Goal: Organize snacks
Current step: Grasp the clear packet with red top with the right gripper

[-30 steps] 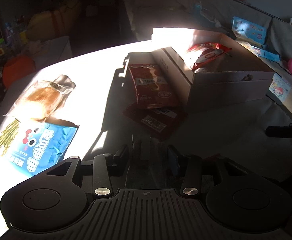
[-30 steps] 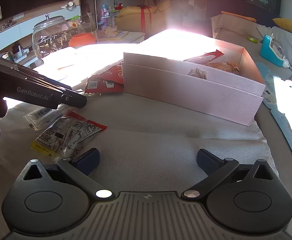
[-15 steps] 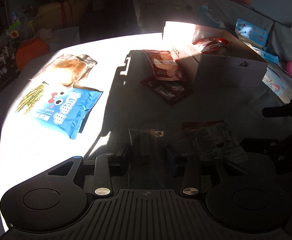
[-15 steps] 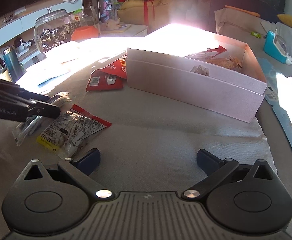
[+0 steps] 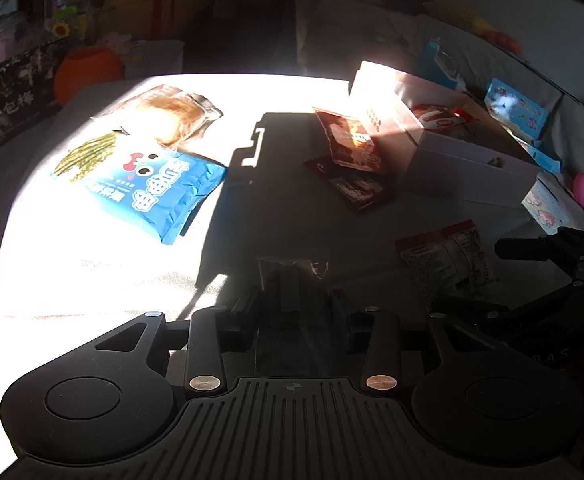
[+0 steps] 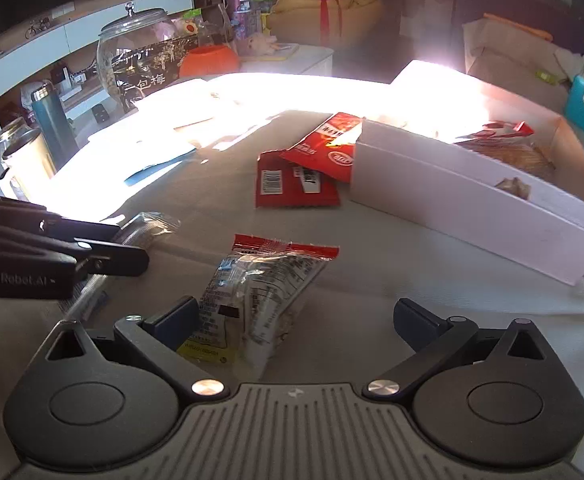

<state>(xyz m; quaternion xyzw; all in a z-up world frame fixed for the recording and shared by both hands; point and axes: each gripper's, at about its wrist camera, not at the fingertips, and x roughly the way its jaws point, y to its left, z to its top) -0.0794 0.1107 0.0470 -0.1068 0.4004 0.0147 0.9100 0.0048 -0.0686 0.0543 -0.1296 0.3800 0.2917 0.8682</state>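
Two grippers: the left gripper (image 5: 295, 307) is clamped on a clear packet (image 5: 288, 280), low in its frame. The right gripper (image 6: 295, 320) stands apart around a clear, red-topped snack bag (image 6: 268, 284) on grey cloth (image 6: 371, 256), lower centre.

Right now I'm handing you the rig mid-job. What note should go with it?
Left gripper: fingers have just been closing and are now shut on a clear packet.
Right gripper: open. The red-topped packet lies on the table between its fingers, not gripped.
Done: a few snacks lie in the white box.
Left: the flat red packet and the leaning red packet beside the box, the blue bag and bread packet farther off, plus both packets at the grippers.
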